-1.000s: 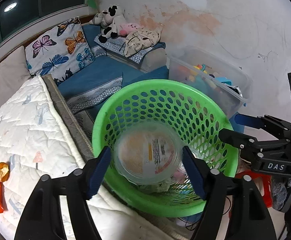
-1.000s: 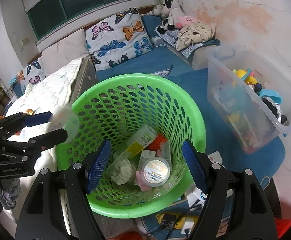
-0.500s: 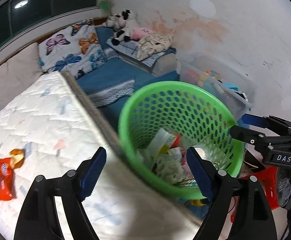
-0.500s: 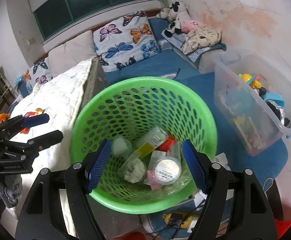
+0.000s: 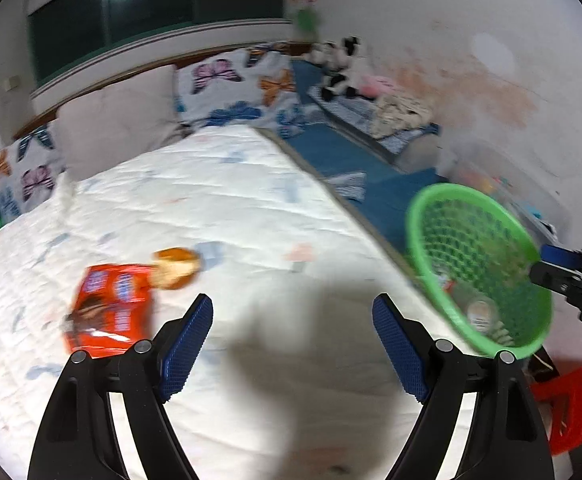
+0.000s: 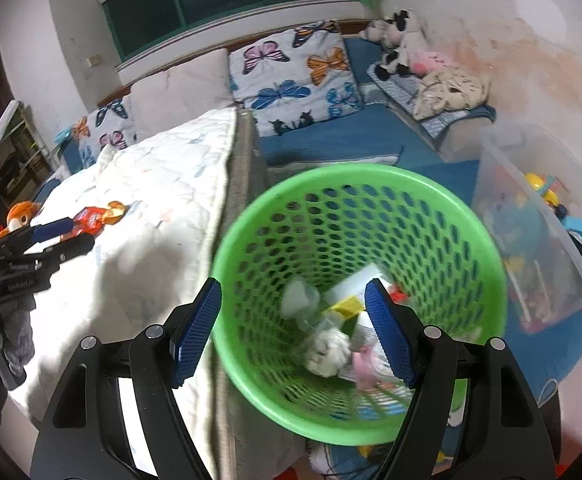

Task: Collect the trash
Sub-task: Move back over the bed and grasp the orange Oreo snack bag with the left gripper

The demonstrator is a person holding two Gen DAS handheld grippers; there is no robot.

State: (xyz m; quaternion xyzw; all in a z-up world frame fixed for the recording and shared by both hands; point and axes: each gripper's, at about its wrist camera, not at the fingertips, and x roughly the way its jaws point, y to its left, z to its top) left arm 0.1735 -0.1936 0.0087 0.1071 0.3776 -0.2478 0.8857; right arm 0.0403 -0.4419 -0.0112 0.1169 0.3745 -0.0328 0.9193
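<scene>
**Two grippers apart; one wrapper on mattress**

One mattress point(image 5: 219, 200), white and quilted. One green perforated basket point(image 6: 487, 280) beside it, holding several blurred scraps. One orange-red snack wrapper point(image 5: 109, 312) lies on the mattress, crumpled, print unreadable. Left gripper point(image 5: 293, 344) hovers near it, jaws spread, empty. Right gripper point(image 6: 293, 328), likewise spread and empty, is above the basket.

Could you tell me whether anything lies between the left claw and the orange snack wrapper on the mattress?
Nothing visible does. The left claw hangs open above bare white mattress, and the orange snack wrapper lies just ahead and to its left, with only quilted fabric between them. The green basket stands off the bed's right edge.
</scene>
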